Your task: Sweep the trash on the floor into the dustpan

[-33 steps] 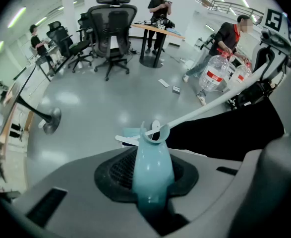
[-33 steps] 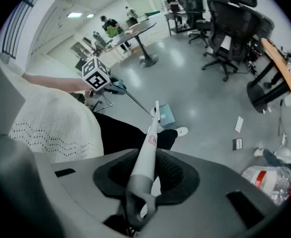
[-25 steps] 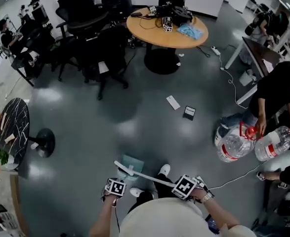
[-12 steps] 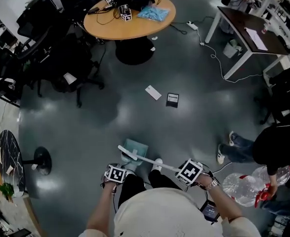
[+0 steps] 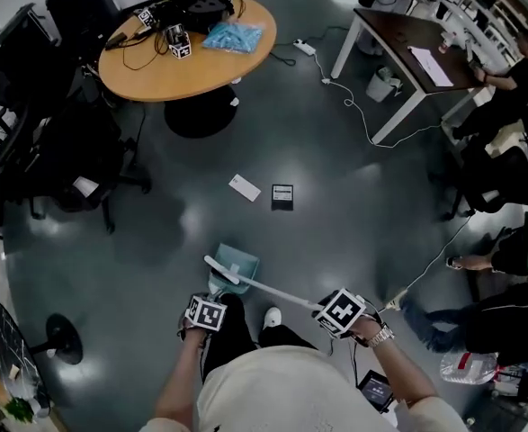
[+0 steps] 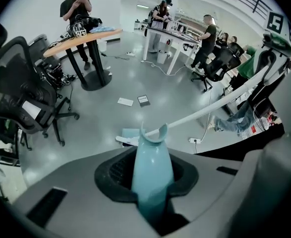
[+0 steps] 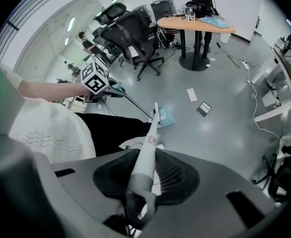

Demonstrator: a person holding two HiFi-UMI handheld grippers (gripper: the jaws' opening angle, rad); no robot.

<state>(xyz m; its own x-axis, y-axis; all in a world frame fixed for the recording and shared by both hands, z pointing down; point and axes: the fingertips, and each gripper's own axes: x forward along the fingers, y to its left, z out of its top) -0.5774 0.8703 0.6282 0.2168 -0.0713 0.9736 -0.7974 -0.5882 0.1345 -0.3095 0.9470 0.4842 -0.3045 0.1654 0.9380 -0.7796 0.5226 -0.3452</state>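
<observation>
1. Lying on the floor ahead of the dustpan (image 5: pixel 234 266) (teal) are a white paper (image 5: pixel 244 187) and a black card (image 5: pixel 282 196); the broom (image 5: pixel 272 291) slants from the right tongs (image 5: pixel 340 312) toward the left tongs (image 5: pixel 206 314).
2. Left gripper view: the tongs clamp the dustpan's handle.
3. Right gripper view: the tongs grip the broom, which points down at the dustpan.

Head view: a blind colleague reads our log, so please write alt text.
Seen from above, a person holds a teal dustpan in the left tool and a white broom in the right tool. A white card and a black card lie on the grey floor ahead, before a round table.
</observation>
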